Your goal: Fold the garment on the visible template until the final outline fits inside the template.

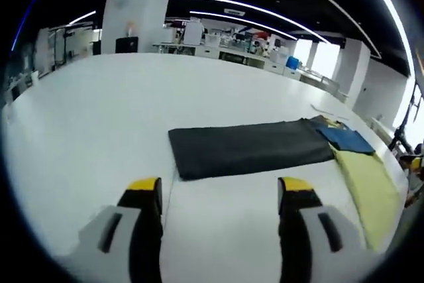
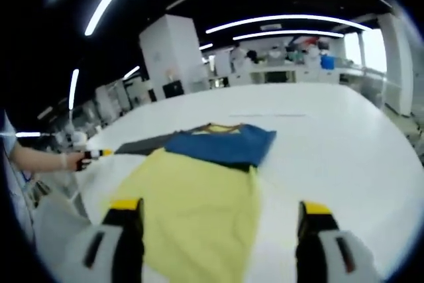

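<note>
Cloth lies flat on the white table: a dark rectangular template, with a blue and yellow garment at its three-o'clock end. The left gripper hovers level, jaws wide, holding nothing. The right gripper hangs over the yellow part, equally wide. At nine o'clock a gloved hand grips what may be the other tool.

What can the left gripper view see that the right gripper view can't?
The left gripper view alone lays out the whole dark mat flat on the white table. The right gripper view alone catches a person's hand at the table's edge. Both share the yellow cloth and the blue cloth beside the mat, plus each view's own open gripper.
</note>
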Available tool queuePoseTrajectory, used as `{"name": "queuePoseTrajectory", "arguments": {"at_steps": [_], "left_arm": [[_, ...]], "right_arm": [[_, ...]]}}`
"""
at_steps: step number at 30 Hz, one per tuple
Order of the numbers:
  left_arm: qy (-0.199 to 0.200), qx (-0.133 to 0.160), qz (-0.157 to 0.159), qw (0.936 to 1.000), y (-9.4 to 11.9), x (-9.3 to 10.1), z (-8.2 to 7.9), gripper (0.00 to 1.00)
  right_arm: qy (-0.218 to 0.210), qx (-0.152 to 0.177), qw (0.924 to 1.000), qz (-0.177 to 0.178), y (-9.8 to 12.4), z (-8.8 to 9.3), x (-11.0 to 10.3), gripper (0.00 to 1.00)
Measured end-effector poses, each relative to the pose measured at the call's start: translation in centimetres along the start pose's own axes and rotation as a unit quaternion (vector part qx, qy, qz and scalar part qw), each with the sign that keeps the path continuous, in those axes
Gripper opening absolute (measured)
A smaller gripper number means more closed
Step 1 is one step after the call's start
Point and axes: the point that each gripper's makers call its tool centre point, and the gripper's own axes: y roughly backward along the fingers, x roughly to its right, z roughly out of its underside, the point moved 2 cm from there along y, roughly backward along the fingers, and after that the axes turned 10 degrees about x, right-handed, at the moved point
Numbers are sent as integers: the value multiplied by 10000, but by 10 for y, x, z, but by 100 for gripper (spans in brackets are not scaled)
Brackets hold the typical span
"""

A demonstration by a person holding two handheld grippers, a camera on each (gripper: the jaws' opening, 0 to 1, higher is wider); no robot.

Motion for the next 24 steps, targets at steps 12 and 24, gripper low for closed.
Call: {"name": "queuePoseTrajectory", "arguments": {"at_steps": [12,24], "left_arm": [[386,-71,-455,9982,-14,-14,-2,41],[421,-184,-879,9951,-20,-28,1,6]], "right_arm": [[-168,34,9996,-217,-6,-7,-1,98],[-286,-5,9995,-112,-3,2,6,98]]}}
